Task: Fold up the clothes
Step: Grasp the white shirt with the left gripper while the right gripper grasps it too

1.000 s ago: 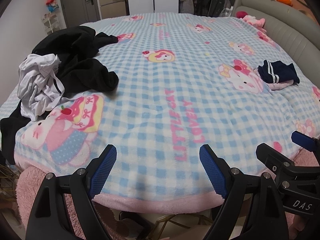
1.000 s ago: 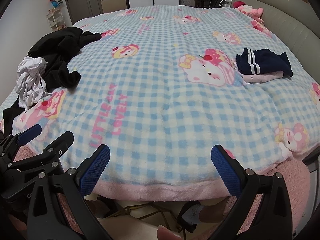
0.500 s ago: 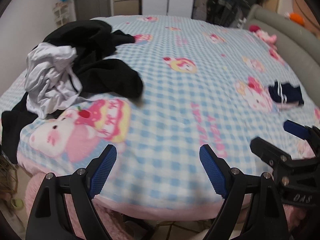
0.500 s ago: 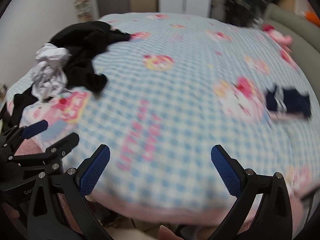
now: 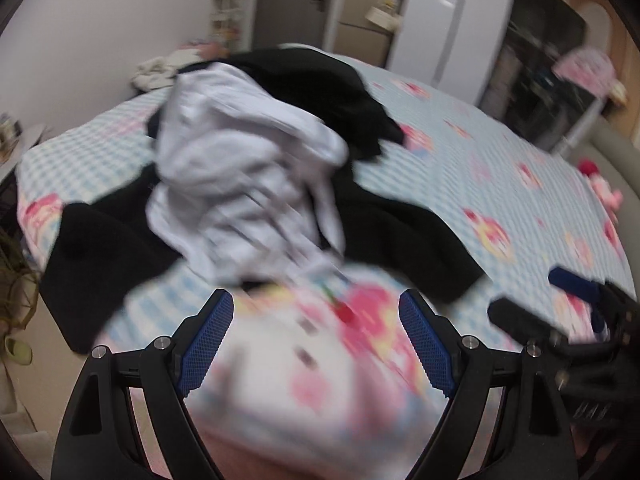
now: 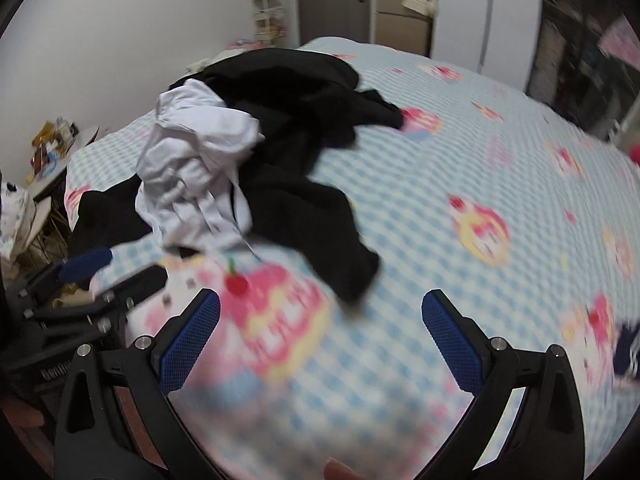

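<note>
Lying crumpled on black clothes (image 5: 400, 236) near the bed (image 6: 460, 168) edge, white garment (image 5: 248, 184); left gripper (image 5: 316, 344) and right gripper (image 6: 320, 332) gape wide, empty.

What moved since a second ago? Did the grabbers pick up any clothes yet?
Both grippers swung left toward the clothes pile: the left gripper now faces the white garment on the black garment. Nothing was grabbed. The right gripper stayed open too, and the clothes stayed put.

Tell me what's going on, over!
Left gripper open, right gripper open, both empty. White garment crumpled atop black clothes on blanket. Nothing blocking.
</note>
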Motion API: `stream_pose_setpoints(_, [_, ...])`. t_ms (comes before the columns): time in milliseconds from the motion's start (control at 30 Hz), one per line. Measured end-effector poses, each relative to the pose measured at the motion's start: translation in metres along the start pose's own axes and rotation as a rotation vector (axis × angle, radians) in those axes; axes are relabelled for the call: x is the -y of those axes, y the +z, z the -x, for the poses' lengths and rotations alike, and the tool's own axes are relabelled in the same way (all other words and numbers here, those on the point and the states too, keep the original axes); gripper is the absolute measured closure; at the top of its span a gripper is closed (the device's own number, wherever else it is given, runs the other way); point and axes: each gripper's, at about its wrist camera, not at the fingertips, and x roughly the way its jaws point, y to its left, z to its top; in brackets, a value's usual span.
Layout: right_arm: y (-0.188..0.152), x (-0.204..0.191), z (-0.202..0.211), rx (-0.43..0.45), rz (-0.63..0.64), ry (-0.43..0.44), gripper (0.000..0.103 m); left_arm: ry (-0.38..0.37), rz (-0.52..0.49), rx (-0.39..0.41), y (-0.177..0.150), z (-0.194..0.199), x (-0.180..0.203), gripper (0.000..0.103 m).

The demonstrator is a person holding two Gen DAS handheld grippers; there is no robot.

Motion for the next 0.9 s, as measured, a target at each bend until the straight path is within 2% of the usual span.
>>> stream_pose_setpoints(133, [0.043,-0.027,-0.039,0.017,0.005,0.04,0.001,0.004,0.062,0.017,0.047,-0.03,-0.044,0.016])
stream_pose_setpoints(233, [0.075,-0.041,-0.066,0.042,-0.01,0.059,0.001,0.005,0.095,0.001,0.071,-0.061,-0.07,0.016])
stream_pose_setpoints(433, [0.112,-0.065,-0.134,-0.003,-0.003,0.116,0.002,-0.078,0.188,-0.071,0.088,-0.122,-0.111,0.018])
stream_pose_setpoints(467, [0.116,-0.067,-0.146,-0.02,-0.011,0.143,0.002,-0.114,0.202,-0.091,0.088,-0.13,-0.117,0.019])
stream_pose_setpoints(500, [0.118,-0.067,-0.155,-0.044,-0.023,0.182,0.004,-0.15,0.216,-0.11,0.088,-0.138,-0.122,0.026])
stream_pose_setpoints(533, [0.12,-0.066,-0.164,-0.071,-0.036,0.217,0.009,-0.172,0.214,-0.114,0.087,-0.141,-0.123,0.029])
stream_pose_setpoints(567, [0.119,-0.067,-0.171,-0.105,-0.046,0.239,0.033,-0.181,0.195,-0.102,0.086,-0.139,-0.121,0.033])
stream_pose_setpoints(600, [0.117,-0.068,-0.176,-0.131,-0.041,0.259,0.045,-0.189,0.176,-0.089,0.085,-0.137,-0.118,0.044])
stream_pose_setpoints(633, [0.113,-0.07,-0.178,-0.141,-0.027,0.272,0.062,-0.197,0.154,-0.077,0.084,-0.134,-0.112,0.051])
stream_pose_setpoints(667, [0.11,-0.072,-0.173,-0.122,-0.008,0.261,0.07,-0.205,0.13,-0.063,0.082,-0.129,-0.103,0.055])
stream_pose_setpoints(700, [0.106,-0.074,-0.168,-0.103,0.011,0.25,0.079,-0.212,0.106,-0.05,0.079,-0.123,-0.094,0.068])
stream_pose_setpoints(733, [0.102,-0.074,-0.16,-0.081,0.026,0.237,0.083,-0.22,0.082,-0.037,0.077,-0.118,-0.086,0.077])
stream_pose_setpoints(767, [0.1,-0.07,-0.147,-0.048,0.031,0.215,0.088,-0.227,0.058,-0.024,0.075,-0.113,-0.077,0.08])
stream_pose_setpoints(833, [0.096,-0.061,-0.12,0.017,0.039,0.172,0.09,-0.242,0.01,0.003,0.071,-0.103,-0.059,0.082])
stream_pose_setpoints(900, [0.091,-0.053,-0.093,0.082,0.048,0.128,0.092,-0.27,-0.047,-0.004,0.064,-0.095,-0.033,0.083])
